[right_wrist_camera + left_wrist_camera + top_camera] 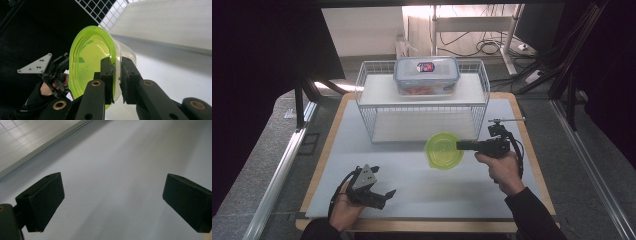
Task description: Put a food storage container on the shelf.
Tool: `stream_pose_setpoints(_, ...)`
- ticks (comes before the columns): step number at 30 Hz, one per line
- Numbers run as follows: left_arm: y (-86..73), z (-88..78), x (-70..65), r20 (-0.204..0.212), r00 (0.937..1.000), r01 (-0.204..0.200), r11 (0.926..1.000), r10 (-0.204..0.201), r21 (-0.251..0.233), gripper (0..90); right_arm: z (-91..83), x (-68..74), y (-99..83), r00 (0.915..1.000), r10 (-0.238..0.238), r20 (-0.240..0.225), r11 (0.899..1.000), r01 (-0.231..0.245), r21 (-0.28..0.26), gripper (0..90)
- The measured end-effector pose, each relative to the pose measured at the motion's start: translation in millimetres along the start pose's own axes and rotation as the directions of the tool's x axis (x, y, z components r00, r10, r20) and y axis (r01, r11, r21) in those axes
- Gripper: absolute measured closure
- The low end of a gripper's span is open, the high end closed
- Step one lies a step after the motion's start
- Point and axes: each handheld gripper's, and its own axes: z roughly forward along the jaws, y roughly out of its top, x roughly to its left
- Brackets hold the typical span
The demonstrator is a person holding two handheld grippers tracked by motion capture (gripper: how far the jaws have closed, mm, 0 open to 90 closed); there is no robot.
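The green bowl [87,62], pinched at its rim by the right claw [117,75], should be kept level while carried toward the wire basket [367,107]; the left claw [112,200] gapes wide

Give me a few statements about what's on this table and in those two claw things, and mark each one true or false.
1. The right gripper pinches the wall of a green bowl. True.
2. The left gripper holds the box. False: its jaws stand wide apart with nothing between them, above the bare table.
3. The lidded box sits on the upper shelf of the wire rack. True.
4. The bowl lies inside the rack. False: it is in front of the rack, held in the right gripper.
5. The box has its lid off. False: a blue-rimmed lid with a label covers it.
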Motion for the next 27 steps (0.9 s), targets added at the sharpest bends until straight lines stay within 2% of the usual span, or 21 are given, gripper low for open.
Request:
stream_pose_setpoints(10,0.1,-0.3,-0.2,-0.001,1.0,-0.002,1.0,0.002,-0.001,3.5,-1.9,12.5,17.1,0.9995,-0.03,-0.005,0.999,0.03,-0.014,81.6)
stream_pose_setpoints(16,0.1,-0.3,-0.1,0.0,1.0,-0.006,1.0,0.006,0.002,3.5,-3.9,18.0,28.3,0.9995,-0.022,-0.025,0.999,0.021,-0.029,81.6)
stream_pose_setpoints(27,0.0,-0.2,0.1,0.0,1.0,-0.007,1.0,0.007,0.001,3.5,-9.0,29.4,47.3,0.9989,-0.043,-0.019,0.998,0.042,-0.055,81.5)
